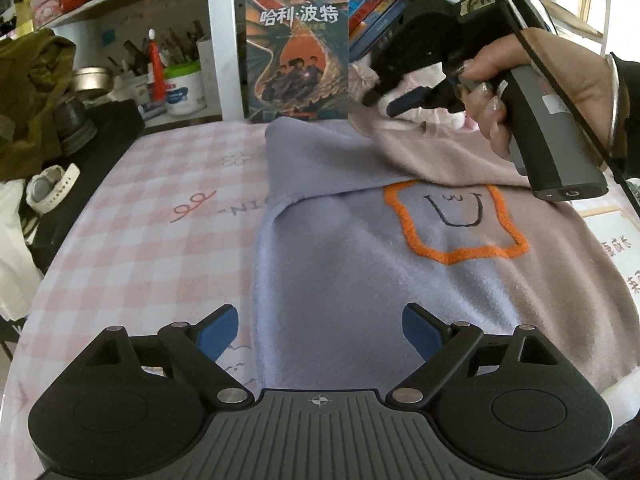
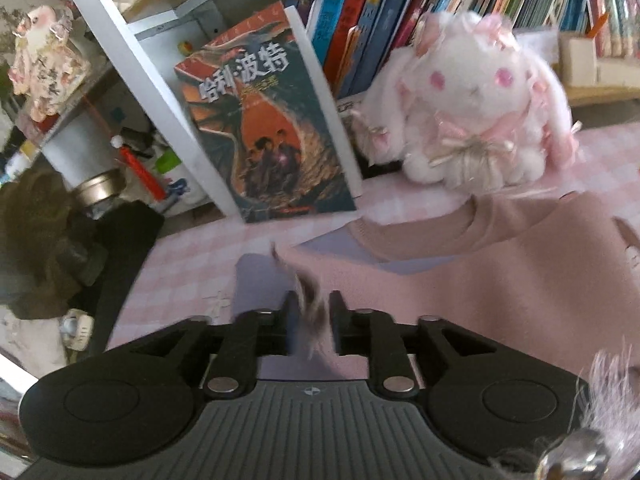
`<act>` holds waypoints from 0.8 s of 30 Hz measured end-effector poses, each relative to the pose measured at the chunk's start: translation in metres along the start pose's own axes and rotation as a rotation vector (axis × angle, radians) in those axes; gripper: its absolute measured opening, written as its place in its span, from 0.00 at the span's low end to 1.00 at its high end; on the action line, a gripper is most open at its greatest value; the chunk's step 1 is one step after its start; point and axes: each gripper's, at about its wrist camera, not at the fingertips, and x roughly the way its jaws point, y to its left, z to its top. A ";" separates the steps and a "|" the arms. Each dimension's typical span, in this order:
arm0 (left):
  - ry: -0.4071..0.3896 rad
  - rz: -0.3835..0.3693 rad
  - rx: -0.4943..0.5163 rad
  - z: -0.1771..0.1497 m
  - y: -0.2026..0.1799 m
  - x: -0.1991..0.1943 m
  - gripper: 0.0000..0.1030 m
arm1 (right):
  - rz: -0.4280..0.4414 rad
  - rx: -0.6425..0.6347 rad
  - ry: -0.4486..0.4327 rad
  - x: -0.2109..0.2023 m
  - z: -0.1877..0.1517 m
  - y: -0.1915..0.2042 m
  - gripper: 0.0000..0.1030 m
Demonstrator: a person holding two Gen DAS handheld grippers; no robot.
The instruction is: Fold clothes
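A sweater [image 1: 340, 280] lies flat on the table, lavender on the left and pinkish beige on the right, with an orange-outlined smiling patch [image 1: 454, 220] on its chest. Its upper left part is folded inward across the body. My left gripper [image 1: 320, 320] hovers wide open over the sweater's lower half, nothing between its fingers. A hand holds my right gripper [image 1: 394, 96] at the sweater's far edge. In the right wrist view the right gripper [image 2: 314, 304] has its jaws slightly apart, and a blurred fold of the sweater [image 2: 500, 280] stands loosely between them.
A pink checked cloth [image 1: 140, 220] covers the table. An upright book [image 1: 296, 52] leans on the shelf behind the sweater, and a white plush rabbit [image 2: 472, 108] sits beside it. A white watch [image 1: 50, 188] and an olive garment [image 1: 28, 92] lie at the left edge.
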 end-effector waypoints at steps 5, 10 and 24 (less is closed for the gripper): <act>-0.003 -0.014 0.023 0.002 -0.004 0.002 0.89 | 0.032 -0.044 -0.001 -0.012 -0.005 0.004 0.39; -0.002 -0.001 0.028 0.004 -0.004 0.003 0.89 | 0.004 -0.062 0.027 -0.033 -0.015 -0.008 0.43; 0.067 0.022 -0.142 0.001 0.028 0.015 0.89 | -0.348 -0.146 0.114 -0.152 -0.115 -0.104 0.54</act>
